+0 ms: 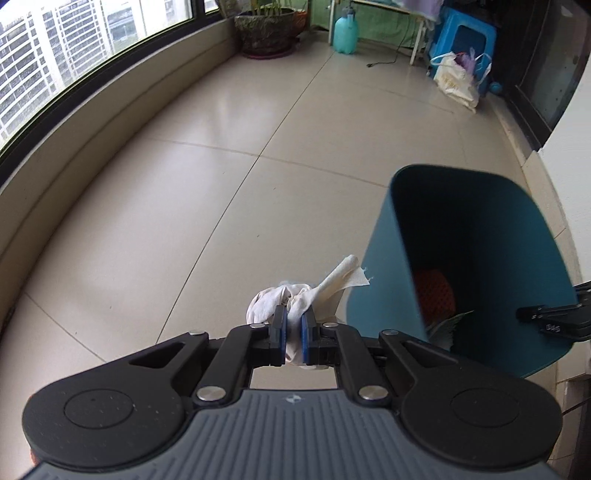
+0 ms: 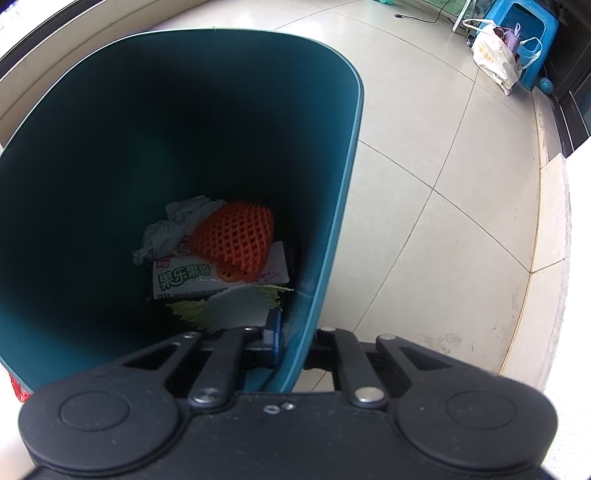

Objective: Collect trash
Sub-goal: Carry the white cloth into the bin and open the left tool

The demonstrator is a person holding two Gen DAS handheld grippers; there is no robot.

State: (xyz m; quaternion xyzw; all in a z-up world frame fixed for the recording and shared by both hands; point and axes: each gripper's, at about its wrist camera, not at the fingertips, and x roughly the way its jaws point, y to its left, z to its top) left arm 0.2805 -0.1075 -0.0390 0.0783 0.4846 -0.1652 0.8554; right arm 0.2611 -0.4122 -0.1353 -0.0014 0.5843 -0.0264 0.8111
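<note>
My left gripper (image 1: 293, 338) is shut on a crumpled white tissue (image 1: 295, 299), held above the tiled floor just left of the teal trash bin (image 1: 380, 295). My right gripper (image 2: 293, 343) is shut on the bin's wall (image 2: 332, 236), one finger inside, one outside, holding the bin tilted. Inside the bin lie an orange foam fruit net (image 2: 234, 240), a white snack wrapper with green print (image 2: 188, 282), crumpled grey-white paper (image 2: 173, 229) and a cabbage leaf (image 2: 192, 310). The right gripper shows at the bin's edge in the left wrist view (image 1: 554, 315).
Beige tiled balcony floor (image 1: 221, 166) with a curved window wall at left. A potted plant (image 1: 264, 31) and a teal bottle (image 1: 345, 31) stand far back. A white bag (image 1: 458, 79) leans on a blue stool (image 1: 467, 37) at right.
</note>
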